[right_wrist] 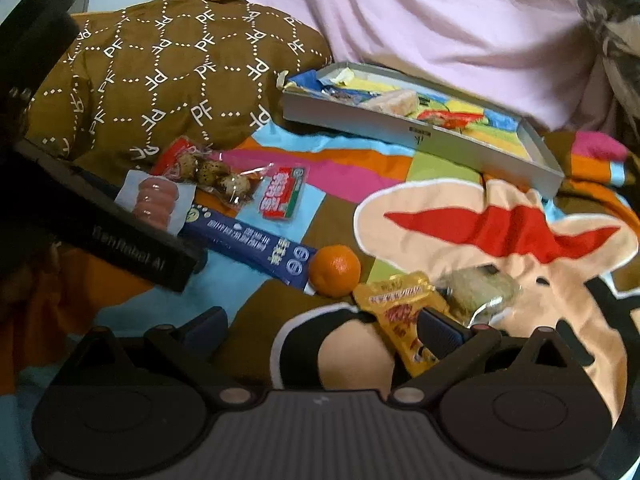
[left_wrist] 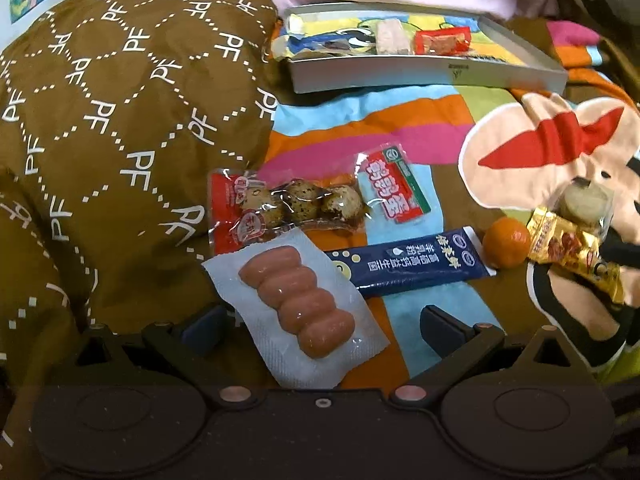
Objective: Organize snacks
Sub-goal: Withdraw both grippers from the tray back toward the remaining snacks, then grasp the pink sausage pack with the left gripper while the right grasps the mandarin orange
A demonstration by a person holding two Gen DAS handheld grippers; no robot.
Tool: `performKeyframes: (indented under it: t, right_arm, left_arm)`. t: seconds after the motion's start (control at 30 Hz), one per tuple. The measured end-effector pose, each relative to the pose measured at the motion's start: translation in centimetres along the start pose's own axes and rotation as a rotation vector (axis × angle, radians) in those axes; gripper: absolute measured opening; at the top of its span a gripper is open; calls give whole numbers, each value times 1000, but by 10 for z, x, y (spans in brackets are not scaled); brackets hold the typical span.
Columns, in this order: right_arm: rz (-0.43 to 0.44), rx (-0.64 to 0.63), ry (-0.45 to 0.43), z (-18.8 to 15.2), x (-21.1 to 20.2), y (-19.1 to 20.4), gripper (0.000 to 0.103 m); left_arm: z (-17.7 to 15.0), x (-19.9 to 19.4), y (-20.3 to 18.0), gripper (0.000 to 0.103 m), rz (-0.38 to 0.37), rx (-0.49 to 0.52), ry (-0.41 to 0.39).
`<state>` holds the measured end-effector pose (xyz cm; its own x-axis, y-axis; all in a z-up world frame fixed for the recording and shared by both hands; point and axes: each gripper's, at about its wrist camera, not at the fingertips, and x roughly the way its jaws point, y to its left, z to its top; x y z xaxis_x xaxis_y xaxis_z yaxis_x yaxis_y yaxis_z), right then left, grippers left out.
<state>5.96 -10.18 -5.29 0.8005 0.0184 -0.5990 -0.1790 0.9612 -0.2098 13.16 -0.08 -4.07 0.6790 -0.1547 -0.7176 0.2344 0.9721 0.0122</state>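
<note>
My left gripper (left_wrist: 320,326) is open, its fingers on either side of a clear pack of sausages (left_wrist: 296,300) on the bed. Behind it lie a quail-egg pack (left_wrist: 288,208), a small red packet (left_wrist: 394,182), a blue stick packet (left_wrist: 408,266) and a mandarin (left_wrist: 506,242). My right gripper (right_wrist: 320,330) is open and empty; its right finger (right_wrist: 438,330) lies over a yellow snack packet (right_wrist: 400,312) next to a round pastry in clear wrap (right_wrist: 478,286). The mandarin (right_wrist: 334,270) sits just ahead. A grey tray (right_wrist: 400,126) at the back holds several snacks.
A brown patterned pillow (left_wrist: 120,120) bulges at the left beside the snacks. A pink blanket (right_wrist: 440,20) lies behind the tray (left_wrist: 420,78). The colourful cartoon sheet (right_wrist: 500,220) covers the bed. The left gripper's body (right_wrist: 100,216) shows in the right wrist view.
</note>
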Motion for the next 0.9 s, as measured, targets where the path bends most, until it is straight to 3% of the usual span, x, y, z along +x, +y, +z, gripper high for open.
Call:
performKeyframes:
  t: [0.23,0.37,0.73,0.9]
  right_arm:
    - [-38,-28,-23,12,17,-8,103]
    - [-7,-25,-29,15,25,-14,101]
    - [33,58,30,16,44,-30,80]
    - [62,89,29,21,50,-30,61]
  left_arm:
    - [1,-1,3,101,-9,-19,-1]
    - [2,-2,9,99,-16,-58,-8]
    - [3,-3,14,86,9,-96,-18]
    - [2,-3,16,78,16,-102,-24]
